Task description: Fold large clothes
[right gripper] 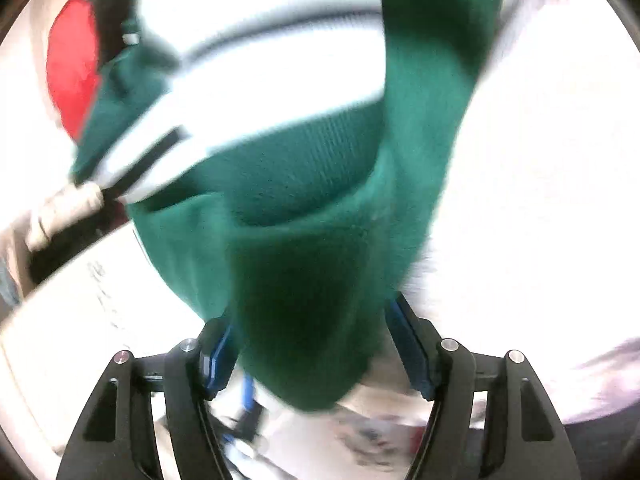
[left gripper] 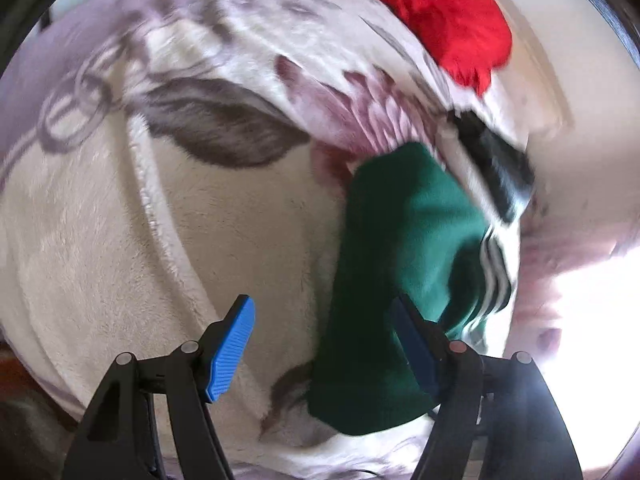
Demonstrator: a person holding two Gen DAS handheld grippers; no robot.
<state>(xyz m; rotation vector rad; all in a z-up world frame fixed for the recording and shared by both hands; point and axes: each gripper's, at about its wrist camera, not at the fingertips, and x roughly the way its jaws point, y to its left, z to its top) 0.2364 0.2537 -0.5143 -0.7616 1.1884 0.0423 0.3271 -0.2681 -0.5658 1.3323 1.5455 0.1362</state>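
Observation:
A dark green garment with white and black stripes along one edge lies on a cream fleece blanket. My left gripper hovers over its near end, open; the cloth runs under the right-hand finger and partly into the gap, untouched by the blue pads. In the right wrist view the same green garment fills the picture, heavily blurred. A thick fold of it hangs between the fingers of my right gripper. A pale gap shows beside the right pad, so the pads do not press on it.
A red cloth lies at the blanket's far edge, also seen as the red cloth. A blurred black shape sits at the garment's far striped end. Strong glare washes out the right side.

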